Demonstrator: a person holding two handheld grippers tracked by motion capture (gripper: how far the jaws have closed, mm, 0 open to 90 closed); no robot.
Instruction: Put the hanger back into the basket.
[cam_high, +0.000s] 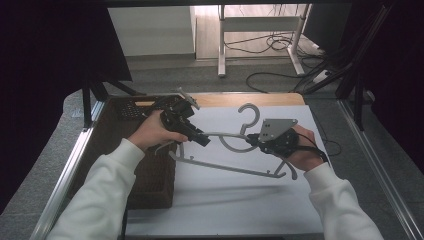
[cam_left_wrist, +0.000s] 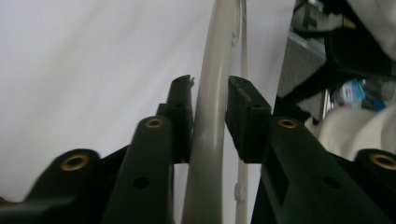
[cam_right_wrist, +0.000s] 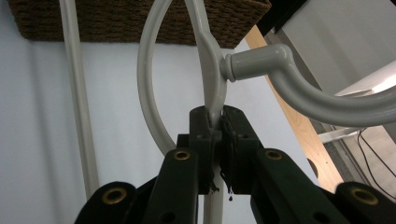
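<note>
Left gripper (cam_high: 202, 140) sits on the hanger's (cam_high: 230, 167) left shoulder; in the left gripper view one pad touches the arm (cam_left_wrist: 205, 140), the other stands just off it, so not pinching yet. I'd square the pads before squeezing. Right gripper (cam_high: 251, 140) is clamped on the hanger just below its hook (cam_right_wrist: 280, 77), hanger lifted over the white mat (cam_high: 225, 210). Wicker basket (cam_high: 150, 175) lies just left of the hanger, so I'd keep that shoulder off its rim.

A dark woven basket (cam_high: 150, 175) stood at the left of the frame on a white sheet (cam_high: 225, 200). Black cables (cam_high: 280, 42) lay on the floor at the upper right.
</note>
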